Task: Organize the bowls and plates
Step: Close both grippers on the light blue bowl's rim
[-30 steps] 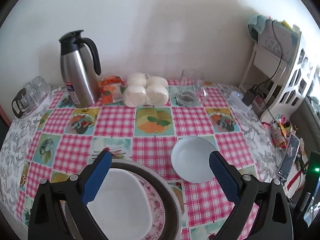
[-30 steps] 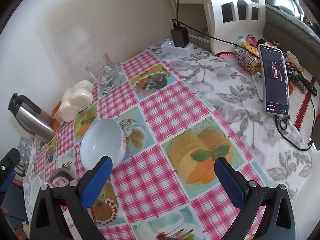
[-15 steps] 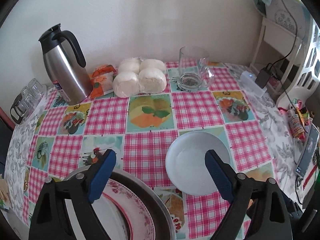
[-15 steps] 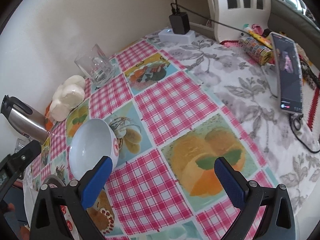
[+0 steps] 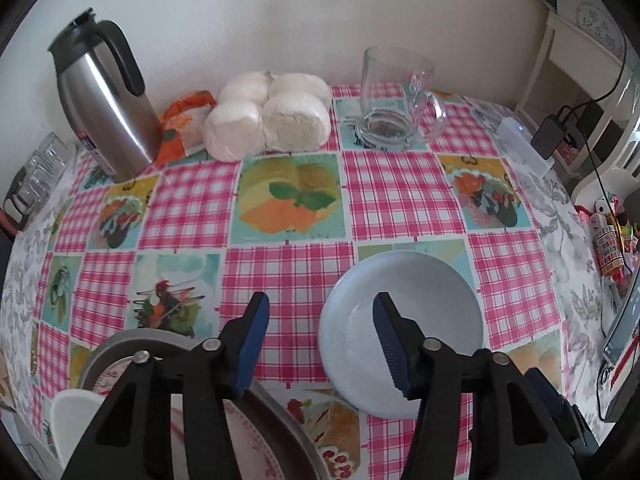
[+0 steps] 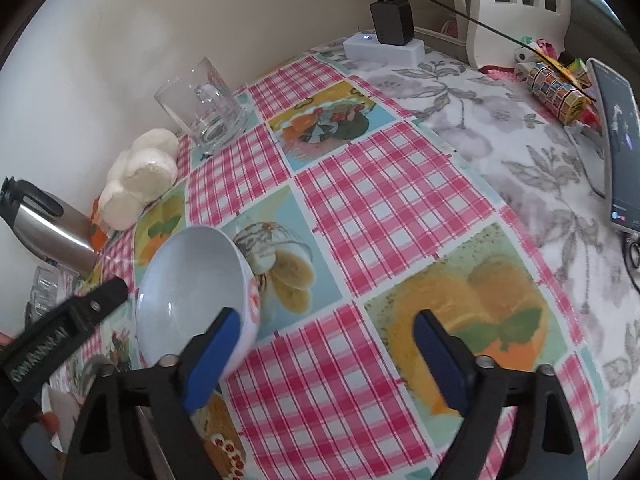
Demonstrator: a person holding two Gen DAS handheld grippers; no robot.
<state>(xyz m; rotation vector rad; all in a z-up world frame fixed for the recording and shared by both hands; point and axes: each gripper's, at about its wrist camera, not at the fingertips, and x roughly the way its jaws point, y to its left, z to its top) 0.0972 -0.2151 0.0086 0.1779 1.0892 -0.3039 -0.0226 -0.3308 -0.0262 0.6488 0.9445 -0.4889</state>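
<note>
White and empty, the bowl [image 5: 404, 320] is set on the checked tablecloth [image 5: 400, 196], beside the stacked plates [image 5: 256, 444]. The left gripper [image 5: 320, 344] is held open astride its near rim; the right gripper [image 6: 324, 356] is spread wide, nothing held.

A pale blue-white bowl [image 5: 404, 332] stands upright and empty on the checked tablecloth, its rim round and its outer wall carrying a reddish motif seen from the right wrist view [image 6: 253, 304]. Just beside it, toward the near-left table edge, lies a stack of plates: a wide grey-rimmed plate [image 5: 120, 344] at the bottom, a pink floral-patterned plate [image 5: 256, 444] nested inside it, and what seems to be a white dish [image 5: 76, 420] on top, largely hidden from view.
</note>
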